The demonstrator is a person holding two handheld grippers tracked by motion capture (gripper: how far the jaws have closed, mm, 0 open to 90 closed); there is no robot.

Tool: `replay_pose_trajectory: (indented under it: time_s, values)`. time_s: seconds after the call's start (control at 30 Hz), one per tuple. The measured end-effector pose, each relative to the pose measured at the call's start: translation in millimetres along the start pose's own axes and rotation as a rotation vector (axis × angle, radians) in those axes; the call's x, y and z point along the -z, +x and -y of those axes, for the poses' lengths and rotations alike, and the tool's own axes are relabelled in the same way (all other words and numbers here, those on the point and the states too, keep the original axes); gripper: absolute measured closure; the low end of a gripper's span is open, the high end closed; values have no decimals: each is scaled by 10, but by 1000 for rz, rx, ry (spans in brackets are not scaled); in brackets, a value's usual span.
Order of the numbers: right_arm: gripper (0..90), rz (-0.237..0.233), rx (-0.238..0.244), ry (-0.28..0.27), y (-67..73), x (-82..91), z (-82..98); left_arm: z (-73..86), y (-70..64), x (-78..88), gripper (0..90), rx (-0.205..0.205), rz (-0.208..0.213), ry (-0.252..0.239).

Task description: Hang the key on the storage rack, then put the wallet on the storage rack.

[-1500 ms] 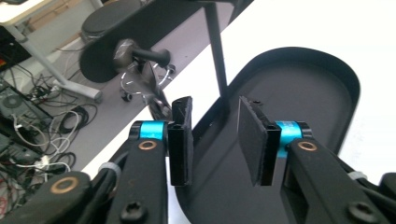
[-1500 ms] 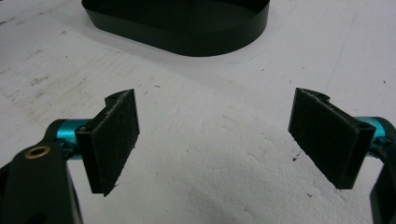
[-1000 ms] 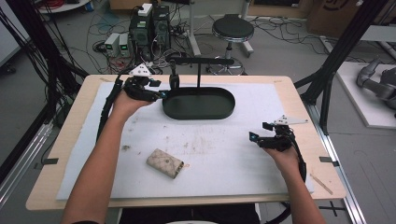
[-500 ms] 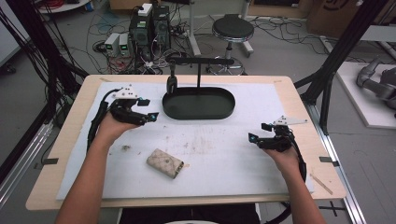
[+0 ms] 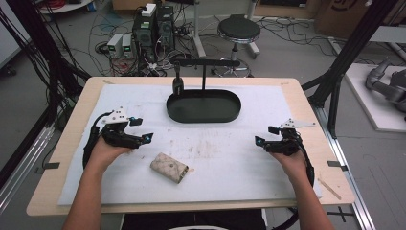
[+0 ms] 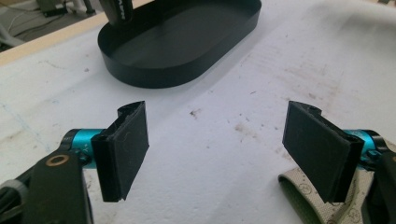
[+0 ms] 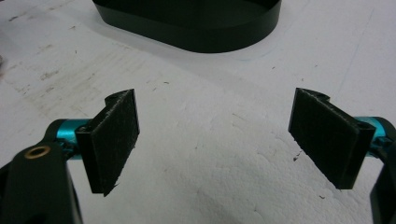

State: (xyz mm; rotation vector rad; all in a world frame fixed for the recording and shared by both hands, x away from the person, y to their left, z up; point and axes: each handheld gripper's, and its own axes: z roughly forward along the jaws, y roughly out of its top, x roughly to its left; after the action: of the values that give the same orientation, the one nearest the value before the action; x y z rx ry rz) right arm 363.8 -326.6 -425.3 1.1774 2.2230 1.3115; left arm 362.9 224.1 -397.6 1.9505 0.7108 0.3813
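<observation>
White foam sheeting, stained brown near its middle, covers most of the wooden table, and the black oval tray at its far centre serves as the landmark. Nearest the person, front-left of the tray, lies a small beige patterned pouch; in the left gripper view only a cut-off corner of it shows, behind the right-hand jaw, and its pattern is too small to read. The left gripper hangs front-left of the tray, jaws spread wide with nothing between them; the right gripper sits front-right of it, jaws equally wide apart and empty. A dark object hangs at the tray's far-left rim from a black stand; what it is cannot be made out. Beyond the tray, the floor holds tangled cables, electronic boxes and a round stool.
</observation>
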Motion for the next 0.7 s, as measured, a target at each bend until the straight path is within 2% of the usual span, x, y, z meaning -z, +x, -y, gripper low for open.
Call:
replay_pose_trajectory:
  time_s: [0.07,0.17,0.27,0.43,0.7]
  values:
    - [165,2,-4,-2,8,2,-3,63,18,3,224,20,1,4]
    - [164,3,-5,-2,-6,-6,0,96,67,44,224,41,-9,-20]
    - [165,4,-11,8,-13,-14,6,102,70,61,224,38,-19,-28]
    - [165,12,-5,21,-8,-26,9,116,47,41,223,20,-3,-32]
    - [165,12,13,36,26,-57,5,102,49,72,226,9,-8,-55]
